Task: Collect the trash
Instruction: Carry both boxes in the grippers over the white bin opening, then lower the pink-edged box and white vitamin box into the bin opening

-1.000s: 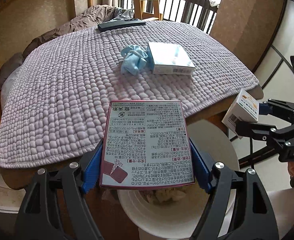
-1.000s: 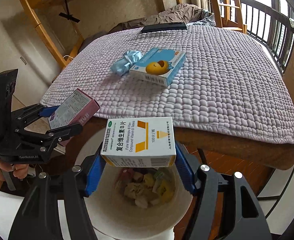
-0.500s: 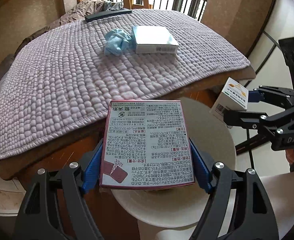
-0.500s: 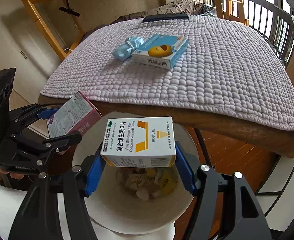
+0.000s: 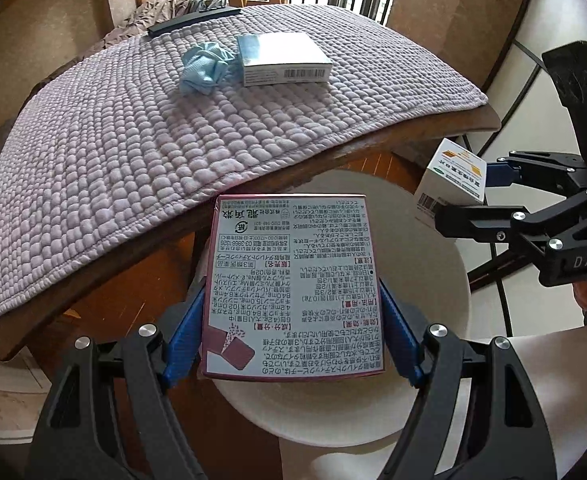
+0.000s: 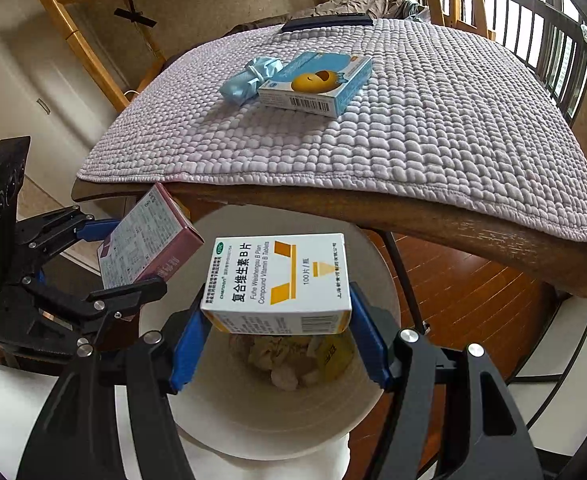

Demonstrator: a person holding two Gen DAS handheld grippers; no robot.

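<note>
Clearly both grippers hold cardboard packs above the white bin (image 6: 377,392). The left gripper (image 5: 293,336) pinches the maroon box (image 5: 293,288) by its two long side edges; in the right wrist view that box sits at nine o'clock of the bin rim. The right gripper (image 6: 277,340) clamps the white vitamin box (image 6: 279,276) by its short ends, over the crumpled waste inside. Both look light, stiff-walled yet crushable, and smooth-faced, so edge grips suit them. At twelve o'clock on the quilted mat (image 6: 433,120) lie a blue box (image 6: 317,84) and a blue wrapper (image 6: 249,80), touching.
</note>
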